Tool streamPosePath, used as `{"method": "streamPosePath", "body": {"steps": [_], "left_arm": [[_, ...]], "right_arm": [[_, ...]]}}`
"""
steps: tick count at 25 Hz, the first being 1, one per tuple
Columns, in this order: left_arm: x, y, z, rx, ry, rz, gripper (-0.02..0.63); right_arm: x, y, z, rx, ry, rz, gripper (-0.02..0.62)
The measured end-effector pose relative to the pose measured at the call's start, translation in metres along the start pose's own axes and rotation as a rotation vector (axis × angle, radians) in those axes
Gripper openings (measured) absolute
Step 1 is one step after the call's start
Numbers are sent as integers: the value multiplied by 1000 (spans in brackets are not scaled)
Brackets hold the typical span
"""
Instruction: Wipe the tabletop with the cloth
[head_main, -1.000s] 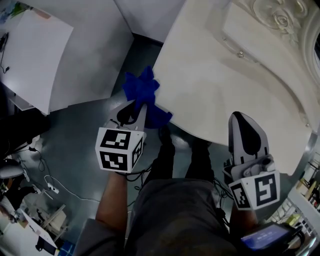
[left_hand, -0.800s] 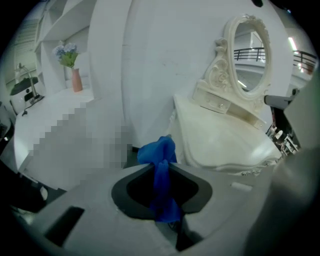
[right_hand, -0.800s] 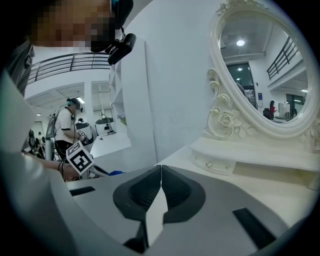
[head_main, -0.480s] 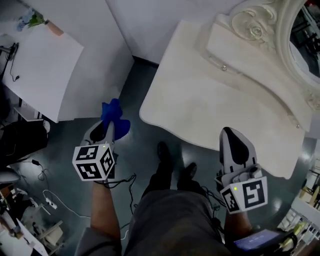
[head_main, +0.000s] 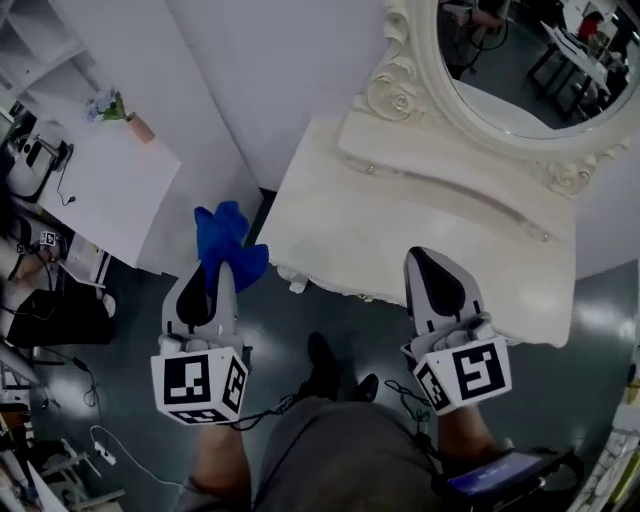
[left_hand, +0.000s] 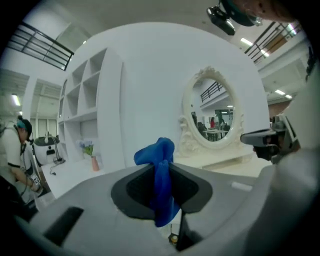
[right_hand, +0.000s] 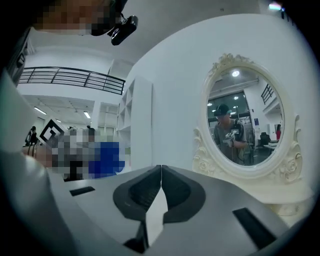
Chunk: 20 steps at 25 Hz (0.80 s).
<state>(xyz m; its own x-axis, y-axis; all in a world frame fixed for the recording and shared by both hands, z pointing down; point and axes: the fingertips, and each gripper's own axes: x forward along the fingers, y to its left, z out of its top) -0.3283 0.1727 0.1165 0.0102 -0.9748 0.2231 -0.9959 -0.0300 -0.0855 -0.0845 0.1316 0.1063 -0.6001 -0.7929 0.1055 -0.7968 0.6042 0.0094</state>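
Note:
My left gripper (head_main: 222, 272) is shut on a crumpled blue cloth (head_main: 226, 238), which sticks up past the fingertips and hangs between the jaws in the left gripper view (left_hand: 161, 176). It hovers in the air just left of the cream dressing table's tabletop (head_main: 400, 235), not touching it. My right gripper (head_main: 428, 258) is shut with nothing in it, over the table's front edge; its jaws meet in the right gripper view (right_hand: 161, 171). Both grippers point roughly level toward the oval mirror (right_hand: 245, 120).
An ornate mirror (head_main: 520, 60) stands at the back of the table. A white desk (head_main: 100, 190) with a small vase of flowers (head_main: 118, 106) is at the left, white shelving (left_hand: 85, 115) beyond it. Cables (head_main: 90, 440) lie on the floor. A person (left_hand: 12, 150) stands far left.
Both grippers have risen and levelled out. The left one, cloth still in its jaws, moved off the table's edge to its left side. The view tilted up, bringing the mirror in.

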Motion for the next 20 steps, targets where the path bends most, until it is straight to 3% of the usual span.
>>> {"method": "streamPosePath", "body": {"steps": [8, 20], "left_arm": [[-66, -129, 45, 75, -175, 5, 81], [-94, -222, 36, 134, -174, -92, 80]], "right_arm": [[-88, 1, 21, -25, -54, -2, 14], [-167, -17, -5, -36, -62, -73, 14]]}}
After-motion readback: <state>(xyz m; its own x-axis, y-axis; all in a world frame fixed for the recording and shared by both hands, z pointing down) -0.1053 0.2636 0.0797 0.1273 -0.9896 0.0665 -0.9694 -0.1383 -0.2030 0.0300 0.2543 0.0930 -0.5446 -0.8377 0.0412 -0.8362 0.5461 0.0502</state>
